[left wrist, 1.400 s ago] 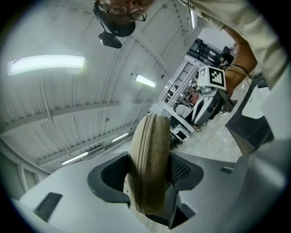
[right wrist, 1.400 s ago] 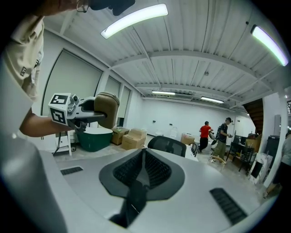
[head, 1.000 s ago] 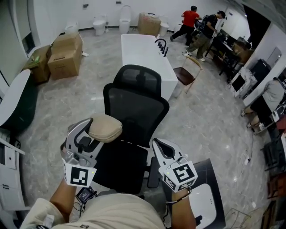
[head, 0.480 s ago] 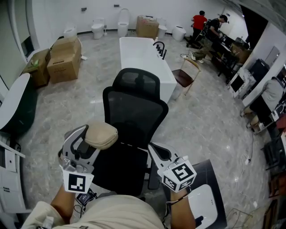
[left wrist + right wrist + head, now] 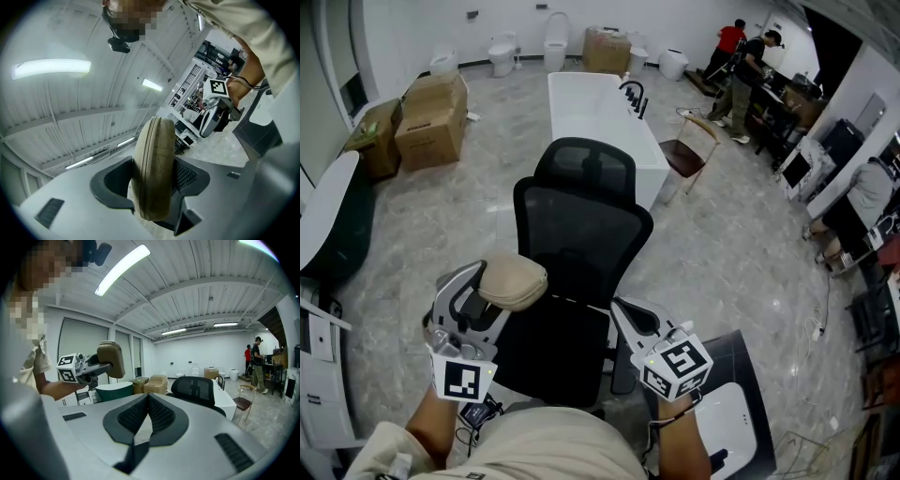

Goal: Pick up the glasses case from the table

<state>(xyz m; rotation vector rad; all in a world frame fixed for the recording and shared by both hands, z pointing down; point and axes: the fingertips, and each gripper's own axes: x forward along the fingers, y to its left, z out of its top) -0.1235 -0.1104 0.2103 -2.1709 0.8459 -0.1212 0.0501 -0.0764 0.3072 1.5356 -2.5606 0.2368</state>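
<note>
Left fingers [image 5: 186, 176]: spread fairly wide and pressed against the two broad faces of the tan, fabric-covered oval glasses case with a zip seam [image 5: 154, 150]; the pads sit on the flat sides, probably because the rounded edges would slip.
Case orientation: it stands on edge between the pads, zip seam facing the camera, with its far end poking out past the fingertips.
Left gripper [image 5: 151, 186]: grey two-jaw tool clamped on the case and held roughly level, slightly nose-up, which lets the case lie back into the jaws.
Case location: in the air in front of the person's chest, above the seat of the black mesh office chair [image 5: 581, 234]; it touches nothing but the pads, and no table shows beneath it.
Right fingers [image 5: 161, 416]: closed together at the tips, with nothing between them.
Right gripper [image 5: 148, 400]: idle, held beside the left and well apart from the case, likely because one grip is enough for so light an object.
Task stage: judging by the case hanging free, the pick-up looks done.
Risk: a hard clamp on a soft shell may dent it; a loose one could let it pivot.
Surroundings: white freestanding bathtub [image 5: 595, 112] and brown cardboard boxes [image 5: 431, 117] stand beyond the chair, far from both hands.
</note>
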